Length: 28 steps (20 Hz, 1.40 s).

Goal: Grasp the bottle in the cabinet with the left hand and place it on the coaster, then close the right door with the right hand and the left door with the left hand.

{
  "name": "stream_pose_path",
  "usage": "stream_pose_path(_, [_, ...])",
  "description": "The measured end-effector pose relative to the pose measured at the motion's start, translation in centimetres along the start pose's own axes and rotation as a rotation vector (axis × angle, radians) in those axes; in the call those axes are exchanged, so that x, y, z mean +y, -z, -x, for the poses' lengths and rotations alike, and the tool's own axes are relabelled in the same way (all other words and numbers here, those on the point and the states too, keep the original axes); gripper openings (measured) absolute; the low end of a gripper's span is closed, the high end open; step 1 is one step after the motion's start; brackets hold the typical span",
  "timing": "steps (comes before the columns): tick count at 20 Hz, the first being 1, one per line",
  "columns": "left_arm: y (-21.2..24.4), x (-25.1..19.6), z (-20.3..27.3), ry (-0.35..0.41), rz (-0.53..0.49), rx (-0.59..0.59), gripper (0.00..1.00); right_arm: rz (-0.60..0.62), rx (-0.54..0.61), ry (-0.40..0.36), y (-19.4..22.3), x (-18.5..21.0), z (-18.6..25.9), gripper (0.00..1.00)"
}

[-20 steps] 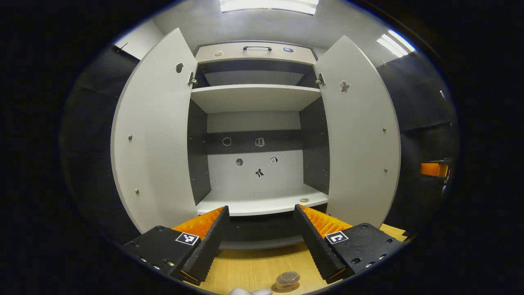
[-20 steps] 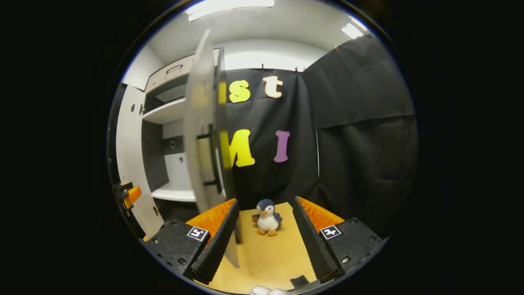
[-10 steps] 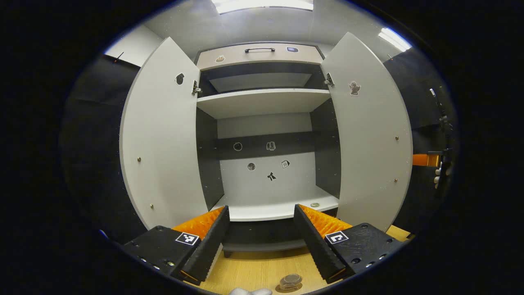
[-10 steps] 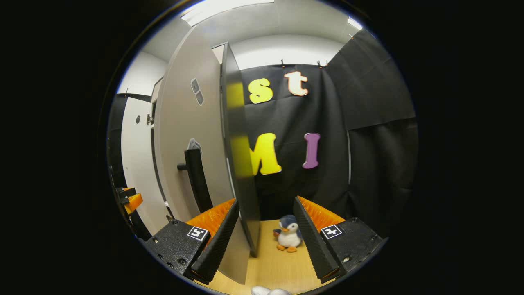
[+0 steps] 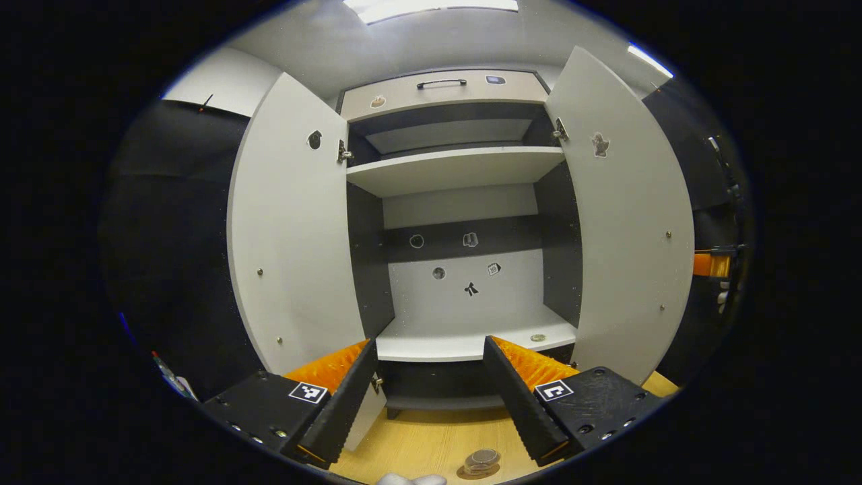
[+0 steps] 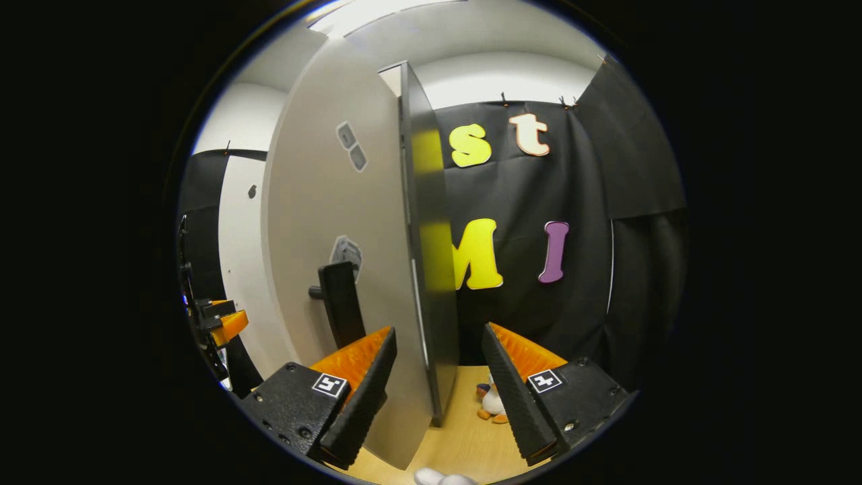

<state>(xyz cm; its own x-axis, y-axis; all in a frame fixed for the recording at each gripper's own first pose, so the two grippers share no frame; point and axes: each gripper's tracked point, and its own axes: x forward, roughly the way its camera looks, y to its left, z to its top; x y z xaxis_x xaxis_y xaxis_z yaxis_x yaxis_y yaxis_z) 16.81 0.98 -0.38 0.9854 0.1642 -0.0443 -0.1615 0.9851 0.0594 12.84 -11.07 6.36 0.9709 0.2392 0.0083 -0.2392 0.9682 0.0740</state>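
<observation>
A: Right gripper (image 6: 438,367) is spread wide, straddling the right door (image 6: 337,222) edge, handle (image 6: 340,303) beside it. Door-closing step.
B: Left one?
A: Left gripper (image 5: 427,377) also wide, empty, facing the cabinet (image 5: 465,343). Bottle (image 5: 482,461) sits on the coaster, low on the table.
B: Next?
A: Likely swing the right door shut, then the left door (image 5: 296,229).

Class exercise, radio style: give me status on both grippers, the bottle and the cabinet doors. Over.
Left gripper open, facing the cabinet. Right gripper open, astride the grey right door's edge. Clear bottle on the wooden table; white left door open.
</observation>
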Motion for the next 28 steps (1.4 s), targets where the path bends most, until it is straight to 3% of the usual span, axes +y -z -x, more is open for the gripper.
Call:
stream_pose_path(5, [0.8, 1.6, 0.5, -0.032, -0.010, 0.019, 0.96, -0.005, 0.016, -0.055, 0.5, 3.7, -0.9, 0.80])
stream_pose_path(12, [1.8, 5.5, -0.2, 0.009, 0.002, 0.005, 0.96, 0.000, 0.008, -0.026, 0.8, 9.6, -3.1, 0.80])
stream_pose_path(15, [2.3, 7.3, -0.3, 0.030, 0.015, 0.002, 0.96, -0.003, -0.009, -0.052, 0.9, 13.3, -4.6, 0.80])
stream_pose_path(23, [2.0, 11.1, 0.2, 0.081, 0.037, -0.028, 0.96, 0.036, -0.047, 0.069, 1.1, 15.1, -1.7, 0.82])
stream_pose_path(28, [1.1, 15.1, 1.9, 0.060, 0.024, -0.049, 0.96, 0.012, -0.023, 0.119, 2.8, 15.0, 0.9, 0.82])
